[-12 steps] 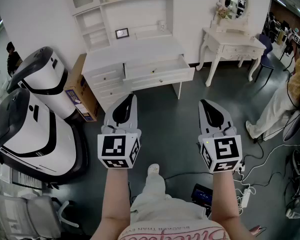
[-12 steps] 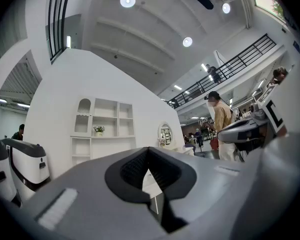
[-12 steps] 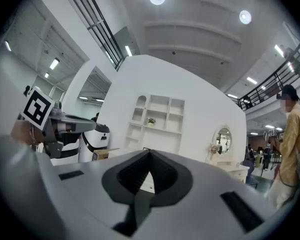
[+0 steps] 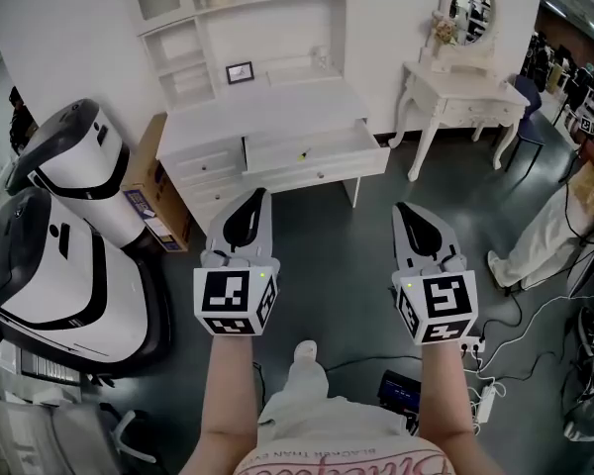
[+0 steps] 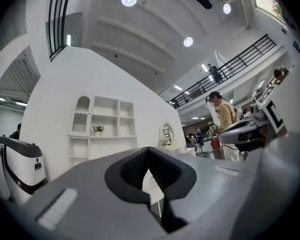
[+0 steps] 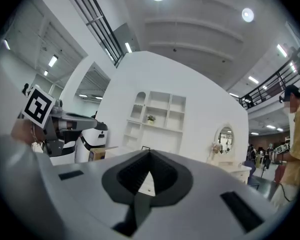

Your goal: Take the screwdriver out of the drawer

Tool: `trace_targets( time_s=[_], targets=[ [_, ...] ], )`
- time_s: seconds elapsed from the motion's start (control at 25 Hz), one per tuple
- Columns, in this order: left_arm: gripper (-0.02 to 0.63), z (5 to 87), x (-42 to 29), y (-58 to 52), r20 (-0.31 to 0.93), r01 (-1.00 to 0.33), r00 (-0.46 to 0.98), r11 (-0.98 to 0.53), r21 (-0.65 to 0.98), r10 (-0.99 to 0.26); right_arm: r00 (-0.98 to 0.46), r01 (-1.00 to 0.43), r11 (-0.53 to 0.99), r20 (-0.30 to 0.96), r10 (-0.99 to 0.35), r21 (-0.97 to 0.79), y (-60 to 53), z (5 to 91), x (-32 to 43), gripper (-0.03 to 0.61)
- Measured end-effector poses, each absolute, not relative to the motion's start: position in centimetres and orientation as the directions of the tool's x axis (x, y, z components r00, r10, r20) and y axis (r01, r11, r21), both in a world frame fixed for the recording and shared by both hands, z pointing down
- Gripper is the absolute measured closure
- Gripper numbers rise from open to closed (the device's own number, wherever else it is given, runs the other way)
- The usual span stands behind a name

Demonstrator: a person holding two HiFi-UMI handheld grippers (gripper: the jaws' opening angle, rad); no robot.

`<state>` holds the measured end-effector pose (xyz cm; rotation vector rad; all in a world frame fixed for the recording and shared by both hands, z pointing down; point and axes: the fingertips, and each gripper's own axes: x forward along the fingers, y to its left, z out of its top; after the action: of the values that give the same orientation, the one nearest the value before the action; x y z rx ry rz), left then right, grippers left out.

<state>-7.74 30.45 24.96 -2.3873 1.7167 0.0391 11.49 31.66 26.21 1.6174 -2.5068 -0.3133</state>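
In the head view a white desk (image 4: 267, 102) stands a few steps ahead with its wide top drawer (image 4: 317, 151) pulled open. A small yellowish thing (image 4: 303, 154) lies inside; it is too small to tell whether it is the screwdriver. My left gripper (image 4: 256, 194) and right gripper (image 4: 402, 207) are held side by side over the dark floor, well short of the desk. Both point at it, both are shut, and nothing is between the jaws. The left gripper view shows its jaws (image 5: 149, 150) meeting at the tip. The right gripper view shows the same (image 6: 150, 152).
Two big white machines (image 4: 69, 176) and a cardboard box (image 4: 150, 188) stand left of the desk. A shelf unit (image 4: 240, 18) rises behind it. A white dressing table with mirror (image 4: 457, 82) is at the right. Cables and a power strip (image 4: 485, 392) lie on the floor, and a person (image 4: 549, 231) stands at the right edge.
The desk and its open drawer sit slightly lower and larger in the head view, so I have come a little closer. Both grippers keep their place in the picture and stay shut.
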Motion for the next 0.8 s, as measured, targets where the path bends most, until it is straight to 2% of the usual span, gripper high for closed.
trace_targets(
  time_s=[0.8],
  targets=[
    [0.604, 24.0, -14.9, 10.6, -0.155, -0.930, 0.361, -0.341, -0.138, -0.920, -0.401, -0.885, 0.391, 0.012, -0.916, 0.251, 12.6, 25.1, 3.8, 0.572]
  ],
)
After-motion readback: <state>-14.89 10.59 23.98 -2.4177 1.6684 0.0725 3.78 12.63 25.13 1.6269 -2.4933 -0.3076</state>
